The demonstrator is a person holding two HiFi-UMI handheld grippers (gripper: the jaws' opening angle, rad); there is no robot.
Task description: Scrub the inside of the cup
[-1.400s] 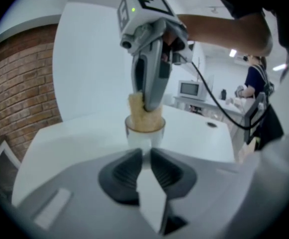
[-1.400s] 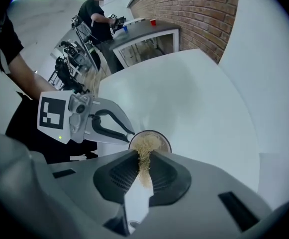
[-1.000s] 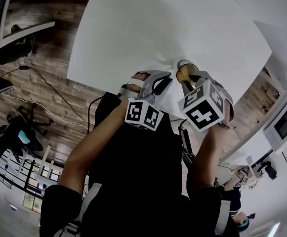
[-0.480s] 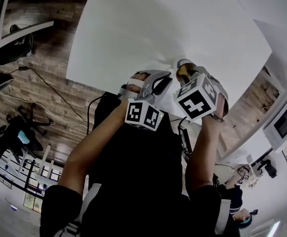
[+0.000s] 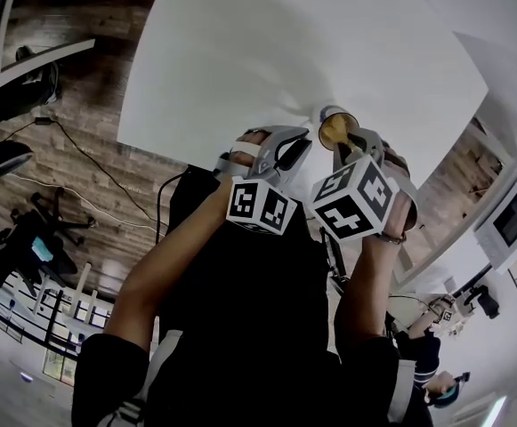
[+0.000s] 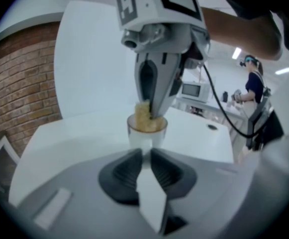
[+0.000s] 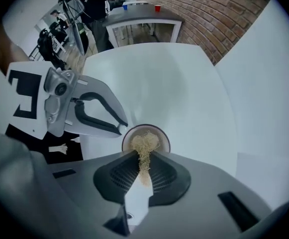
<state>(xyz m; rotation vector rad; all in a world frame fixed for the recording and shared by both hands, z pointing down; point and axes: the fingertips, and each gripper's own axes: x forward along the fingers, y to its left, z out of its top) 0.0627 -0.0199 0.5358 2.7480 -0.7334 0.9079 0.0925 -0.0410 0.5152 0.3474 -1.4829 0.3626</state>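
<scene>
**Over the white table: cup pinched, scrubber in its mouth**

From my head view the cup sits at about two o'clock from the middle, upright, near the table's close edge. I cannot tell whether it rests on the surface. My left gripper has its jaws drawn nearly together, pinching the cup's wall. In the right gripper view its tips meet the rim at about ten o'clock. My right gripper points straight down over the cup, jaws pressed on the straw-coloured fibre scrubber, whose loose end fills the opening. How deep it reaches I cannot make out.
</scene>
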